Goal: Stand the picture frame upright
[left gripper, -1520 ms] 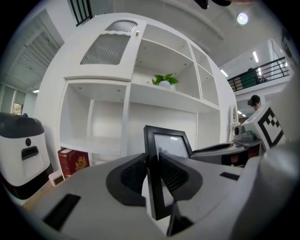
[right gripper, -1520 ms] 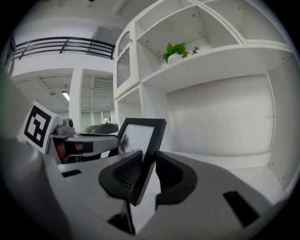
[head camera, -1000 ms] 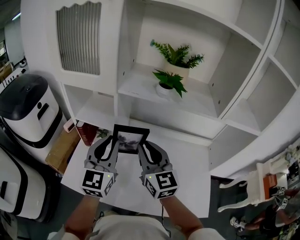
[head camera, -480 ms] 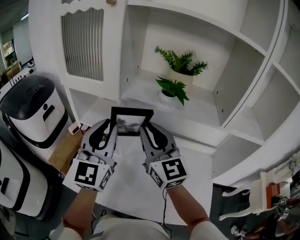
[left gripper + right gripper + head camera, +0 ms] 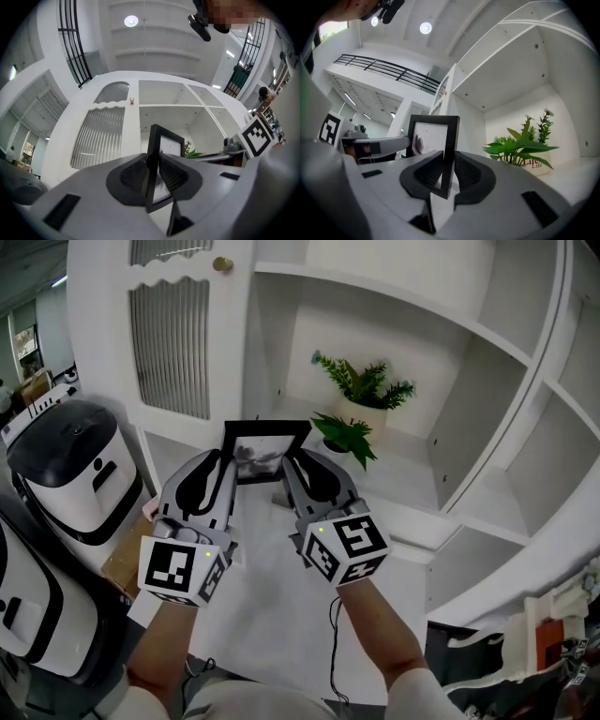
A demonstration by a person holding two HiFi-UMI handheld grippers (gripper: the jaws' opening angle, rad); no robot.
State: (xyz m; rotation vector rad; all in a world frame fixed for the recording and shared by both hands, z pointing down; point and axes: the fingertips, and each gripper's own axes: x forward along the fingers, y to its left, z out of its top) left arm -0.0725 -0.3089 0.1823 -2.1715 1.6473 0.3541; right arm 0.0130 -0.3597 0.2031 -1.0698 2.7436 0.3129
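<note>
**Frame pinched at both sides before the shelves**

A tall white shelving unit fills the head view, with a slatted cabinet door at its left. A rounded black-and-white machine stands beside it. The left gripper is clamped on the left edge of the black picture frame, and the right gripper is clamped on its right edge. The frame is held upright between them, in front of the open compartment. Inside that compartment are two potted plants, the taller plant behind the low plant.
</note>
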